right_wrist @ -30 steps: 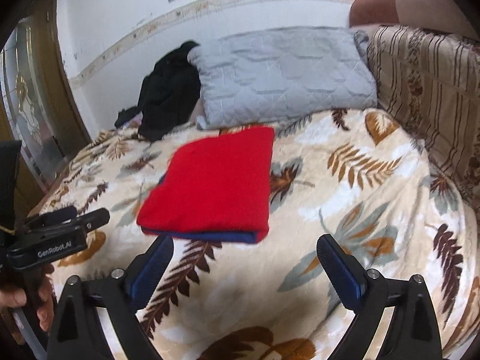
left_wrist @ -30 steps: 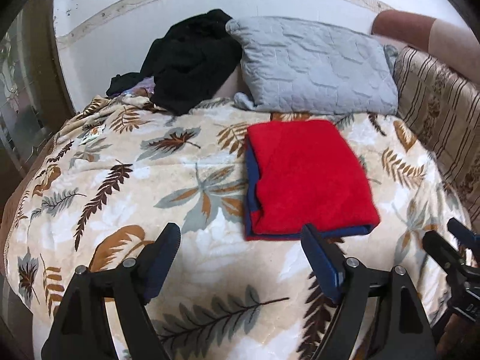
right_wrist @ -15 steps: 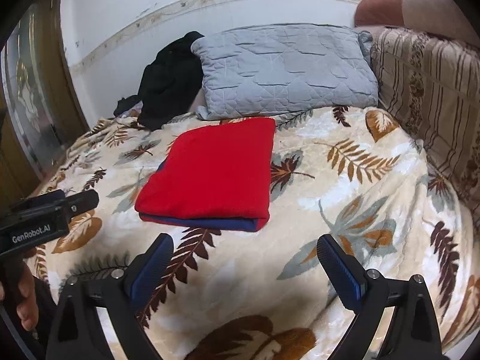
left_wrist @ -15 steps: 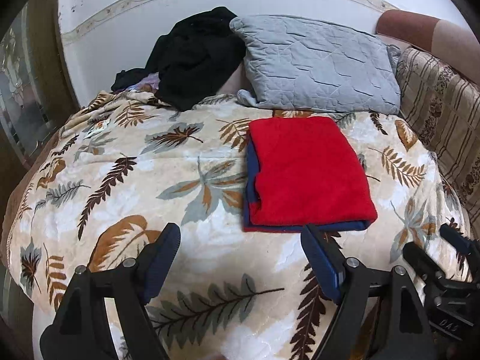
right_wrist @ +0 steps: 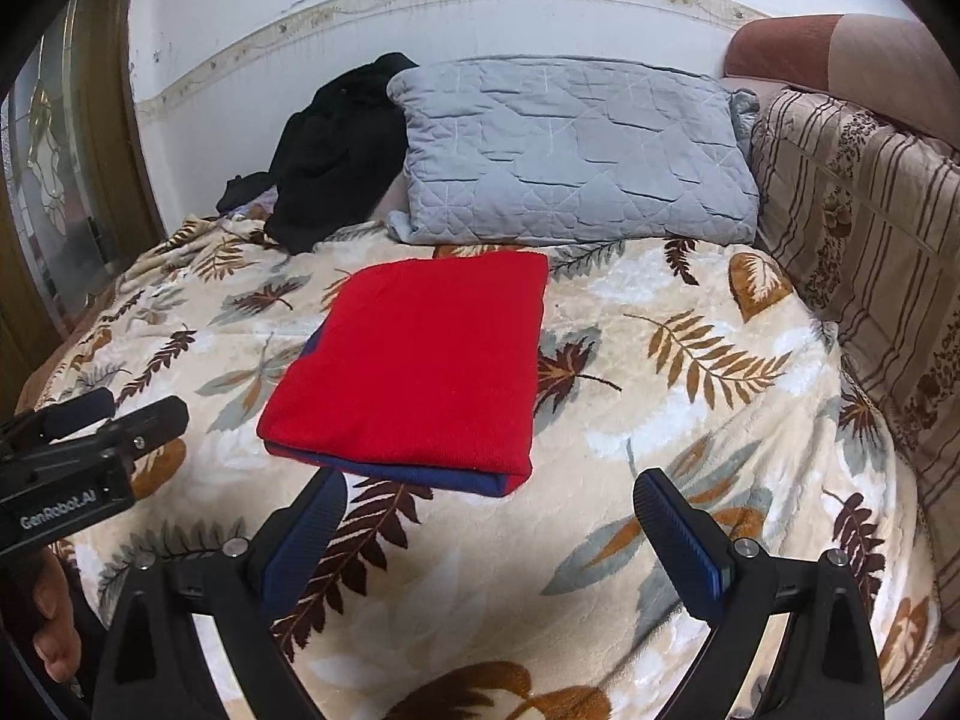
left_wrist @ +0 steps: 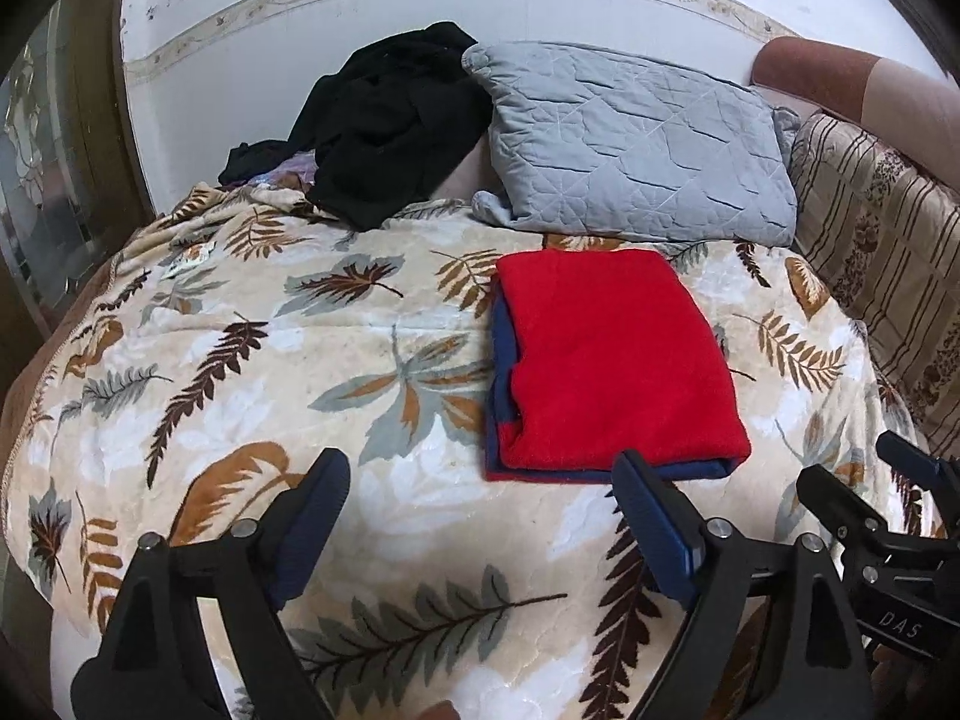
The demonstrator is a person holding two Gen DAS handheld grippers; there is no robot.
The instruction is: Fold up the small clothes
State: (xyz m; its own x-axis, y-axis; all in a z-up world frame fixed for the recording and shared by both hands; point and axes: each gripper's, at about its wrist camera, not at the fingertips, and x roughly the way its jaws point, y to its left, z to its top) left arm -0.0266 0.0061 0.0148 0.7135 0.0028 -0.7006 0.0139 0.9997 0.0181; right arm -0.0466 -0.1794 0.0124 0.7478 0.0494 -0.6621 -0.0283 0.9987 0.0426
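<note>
A red cloth [left_wrist: 618, 360] lies folded flat on the leaf-print blanket [left_wrist: 252, 360], a neat rectangle with a blue layer showing along its left and near edges. Its far edge stops just short of the grey pillow [left_wrist: 636, 144], which leans against the wall at the head of the bed. Left of the pillow a heap of black clothes [left_wrist: 390, 126] spills down onto the blanket, well apart from the red cloth.

The left gripper [left_wrist: 486, 516] hovers above the near part of the blanket with its blue fingers [left_wrist: 312, 516] spread wide and nothing between them; its right finger sits just before the cloth's near edge. The right gripper [right_wrist: 492, 528] is held likewise, spread wide and holding nothing, its left finger [right_wrist: 306, 534] close to the cloth's near blue edge, though I cannot tell whether it touches. Each gripper shows at the rim of the other's view, the two standing side by side at the foot of the bed.

Bare blanket stretches wide to the left of the cloth, out to where the bed's edge rolls away towards a door [right_wrist: 54, 192]. To the right, from the right wrist view, there is a broad open strip of blanket before the striped cover [right_wrist: 870, 252] rising along that side.
</note>
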